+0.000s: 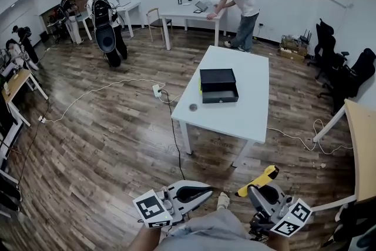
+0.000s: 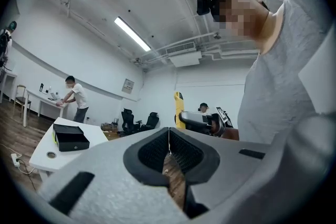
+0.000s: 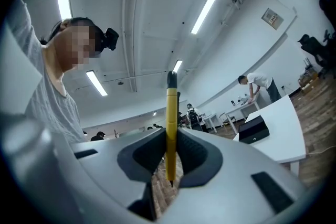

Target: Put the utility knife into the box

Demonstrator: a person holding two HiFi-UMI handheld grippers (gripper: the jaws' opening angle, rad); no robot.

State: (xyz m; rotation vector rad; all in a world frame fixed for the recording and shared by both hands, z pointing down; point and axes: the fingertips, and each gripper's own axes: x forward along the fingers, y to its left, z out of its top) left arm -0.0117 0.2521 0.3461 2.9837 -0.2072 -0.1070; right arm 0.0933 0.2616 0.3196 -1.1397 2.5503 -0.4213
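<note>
At five o'clock in my view, my right gripper (image 1: 254, 190) has its jaws closed on the yellow utility knife (image 1: 262, 177), which slants out toward one o'clock. My left gripper (image 1: 200, 191) is low at six o'clock, beside my knee. Ahead, at twelve o'clock, the white desk (image 1: 247, 109) carries the open black box (image 1: 218, 86), with a small round thing (image 1: 193, 107) near the box at its seven o'clock. A cable (image 1: 174, 132) runs over the wooden floor (image 1: 106, 144) left of the desk.
</note>
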